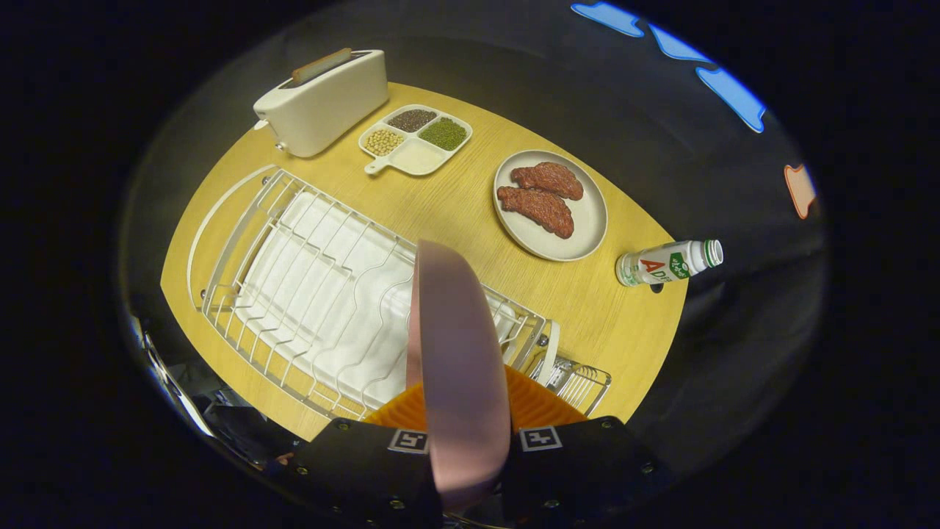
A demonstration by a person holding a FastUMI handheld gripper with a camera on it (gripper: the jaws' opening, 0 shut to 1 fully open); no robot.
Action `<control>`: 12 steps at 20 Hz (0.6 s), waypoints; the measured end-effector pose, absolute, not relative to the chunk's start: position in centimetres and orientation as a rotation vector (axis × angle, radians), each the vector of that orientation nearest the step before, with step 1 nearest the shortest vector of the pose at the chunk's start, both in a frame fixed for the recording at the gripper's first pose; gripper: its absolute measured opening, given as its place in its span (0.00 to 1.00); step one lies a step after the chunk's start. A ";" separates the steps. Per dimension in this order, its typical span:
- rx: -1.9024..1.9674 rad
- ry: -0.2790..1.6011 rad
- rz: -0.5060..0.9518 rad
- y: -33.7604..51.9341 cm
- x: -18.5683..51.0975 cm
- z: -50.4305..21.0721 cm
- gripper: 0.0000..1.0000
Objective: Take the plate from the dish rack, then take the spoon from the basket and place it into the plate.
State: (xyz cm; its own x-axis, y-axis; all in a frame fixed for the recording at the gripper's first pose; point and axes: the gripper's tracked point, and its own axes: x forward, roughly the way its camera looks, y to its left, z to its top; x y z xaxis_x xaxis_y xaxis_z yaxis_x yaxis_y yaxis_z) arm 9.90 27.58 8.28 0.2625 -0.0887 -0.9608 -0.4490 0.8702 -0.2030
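Note:
A pink plate [457, 367] stands on edge between my two fingers, and my gripper [470, 433] is shut on its rim. It hangs above the near end of the white wire dish rack [294, 272], which lies on the wooden table [455, 198]. A small wire basket [580, 380] is fixed to the rack's near right corner, just beyond my right finger; what lies in it is too small to tell. The plate hides part of the rack behind it.
Beyond the rack stand a white toaster [323, 99] and a divided dish of beans and grains [416, 138]. To the right sit a pale plate with two pieces of meat [551, 206] and a small bottle [668, 263] lying on its side near the table's edge.

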 end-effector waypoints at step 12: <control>-0.099 1.277 0.364 24.0 3.1 11.7 0.29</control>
State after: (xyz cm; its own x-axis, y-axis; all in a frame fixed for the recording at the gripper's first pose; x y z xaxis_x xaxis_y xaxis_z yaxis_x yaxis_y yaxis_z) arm 3.13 24.01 11.67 0.2414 0.2112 -0.9472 -0.3205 0.9386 0.1276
